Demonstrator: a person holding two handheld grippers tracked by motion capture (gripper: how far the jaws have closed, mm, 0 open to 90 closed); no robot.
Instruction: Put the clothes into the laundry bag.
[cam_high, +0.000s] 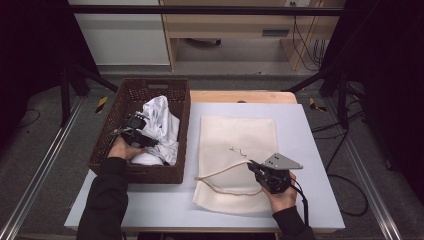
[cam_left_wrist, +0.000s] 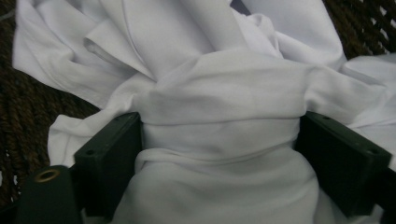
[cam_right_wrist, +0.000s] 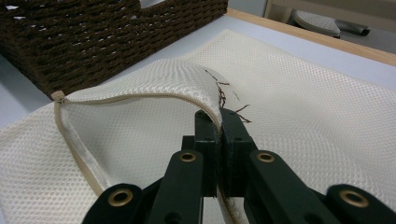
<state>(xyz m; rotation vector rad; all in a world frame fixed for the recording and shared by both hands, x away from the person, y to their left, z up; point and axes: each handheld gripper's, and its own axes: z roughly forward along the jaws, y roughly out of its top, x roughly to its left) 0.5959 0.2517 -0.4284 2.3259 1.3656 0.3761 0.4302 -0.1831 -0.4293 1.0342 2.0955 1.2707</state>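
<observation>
A cream mesh bag (cam_high: 235, 150) lies flat on the pale surface (cam_high: 310, 150), to the right of a dark brown woven basket (cam_high: 125, 100). The bag is a fine-holed net fabric with a zipper edge of the same cream colour, and a small dark thread-like mark (cam_right_wrist: 224, 93) sits on its upper layer. In the right gripper view, the upper layer at the opening is lifted off the lower one, so the mouth gapes and the zipper edge (cam_right_wrist: 116, 99) curves up in an arch. The right hand-held gripper (cam_high: 260, 170) has its jaws pressed together on that lifted zipper edge, pinching it near the bag's near end.

A crumpled white cloth (cam_high: 162, 125) fills the right part of the basket, bunched in loose folds, some of it rising near the basket's rim. The left hand-held gripper (cam_high: 142, 137) is down inside the basket, and in the left gripper view its jaws stand spread with a thick fold of the white cloth (cam_left_wrist: 219, 121) between them, touching both inner faces; whether they squeeze it firmly cannot be told.

The basket stands just beside the bag's left edge. A wooden strip (cam_high: 240, 96) borders the far side of the surface.
</observation>
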